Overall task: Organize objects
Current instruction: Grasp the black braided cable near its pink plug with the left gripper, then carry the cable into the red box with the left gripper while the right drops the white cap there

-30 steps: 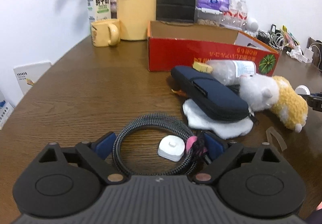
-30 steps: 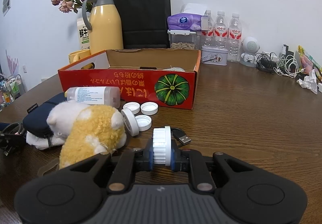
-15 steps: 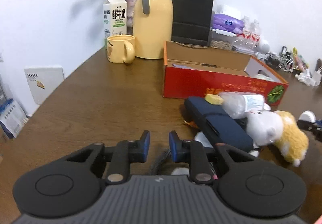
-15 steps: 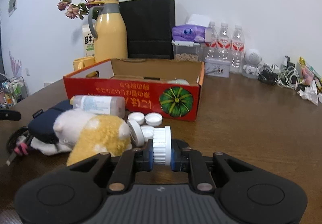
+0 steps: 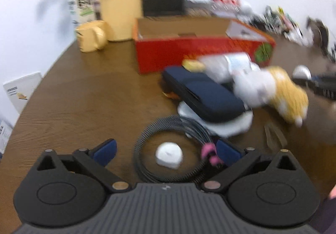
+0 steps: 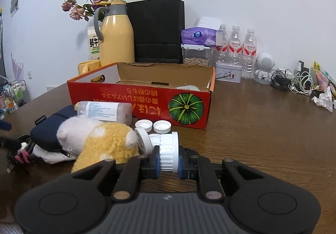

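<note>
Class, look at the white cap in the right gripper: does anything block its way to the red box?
Loose white caps lie on the table between the right gripper, shut on the ribbed white cap, and the red box, whose front wall must be cleared.

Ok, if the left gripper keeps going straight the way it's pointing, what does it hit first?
Probably the coiled cable on the table, with the small white cap inside the loop. The left gripper, jaws opening, straddles the coil; blur leaves depth uncertain.

Left hand-held gripper (image 5: 166,151) jaws reopening wide
</note>
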Tool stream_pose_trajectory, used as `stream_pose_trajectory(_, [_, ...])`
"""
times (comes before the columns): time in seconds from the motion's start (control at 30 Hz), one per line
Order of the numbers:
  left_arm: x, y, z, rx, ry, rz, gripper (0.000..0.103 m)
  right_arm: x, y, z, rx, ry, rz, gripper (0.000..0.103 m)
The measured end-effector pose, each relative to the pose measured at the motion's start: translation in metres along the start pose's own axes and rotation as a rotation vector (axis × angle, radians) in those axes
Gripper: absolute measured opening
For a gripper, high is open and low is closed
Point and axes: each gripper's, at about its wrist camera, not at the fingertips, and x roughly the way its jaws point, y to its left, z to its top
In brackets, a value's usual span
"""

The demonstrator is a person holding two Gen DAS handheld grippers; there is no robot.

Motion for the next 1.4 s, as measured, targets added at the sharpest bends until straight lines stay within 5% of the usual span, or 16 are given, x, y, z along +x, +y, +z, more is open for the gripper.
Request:
stream_pose_trajectory(0.17, [0.018,0.000,-0.003,-0.004,0.046,-0.038,0.103,-0.001,-0.002,-0.003,0.003,0.005,-0.004,0.014])
stream_pose_trajectory(0.47, [0.012,-0.004,-0.010,-0.016,-0.013,-0.031,0.092,-0.002,-0.002,-0.004,0.005,0.006,-0.004,0.014])
stream_pose_trajectory(0.83, [-0.019,0.003,-0.014,-0.062,-0.083,0.026,0.091,-0.005,0.000,-0.004,0.003,0.000,-0.003,0.015])
stream_pose_trajectory(1.17, [-0.045,0.007,0.031,-0.066,-0.229,0.065,0.091,-0.013,0.009,0.020,-0.043,-0.057,0.017,0.014])
stream_pose_trajectory(1.4, [-0.027,-0.005,0.091,-0.101,-0.342,0.011,0.091,-0.002,0.022,0.065,-0.108,-0.142,0.023,0.015])
